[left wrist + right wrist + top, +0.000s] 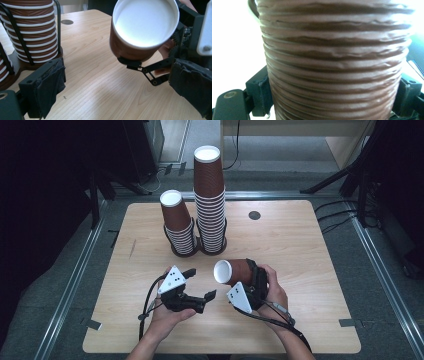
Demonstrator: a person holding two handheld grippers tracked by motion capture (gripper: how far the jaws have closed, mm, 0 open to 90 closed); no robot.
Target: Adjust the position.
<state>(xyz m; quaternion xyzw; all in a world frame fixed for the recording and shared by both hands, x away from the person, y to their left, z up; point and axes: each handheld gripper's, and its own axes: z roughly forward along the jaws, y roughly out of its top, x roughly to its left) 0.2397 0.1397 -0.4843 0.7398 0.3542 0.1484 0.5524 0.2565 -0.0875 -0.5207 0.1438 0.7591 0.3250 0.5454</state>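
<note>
Right gripper (248,281) pinches a brown paper cup (234,271) held sideways above the table (300,250), mouth towards the left gripper (200,285), whose jaws stand spread. No legible writing on the cup.

We see the table (300,245) evenly lit in the high view, darkness past nine and three o'clock. Glare whitens the cup's (146,23) mouth at one o'clock in the left gripper view. The right gripper view is blurred, its nine o'clock edge overexposed.

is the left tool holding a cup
No, the left tool is open and empty; the brown cup sits in the right tool.
</note>
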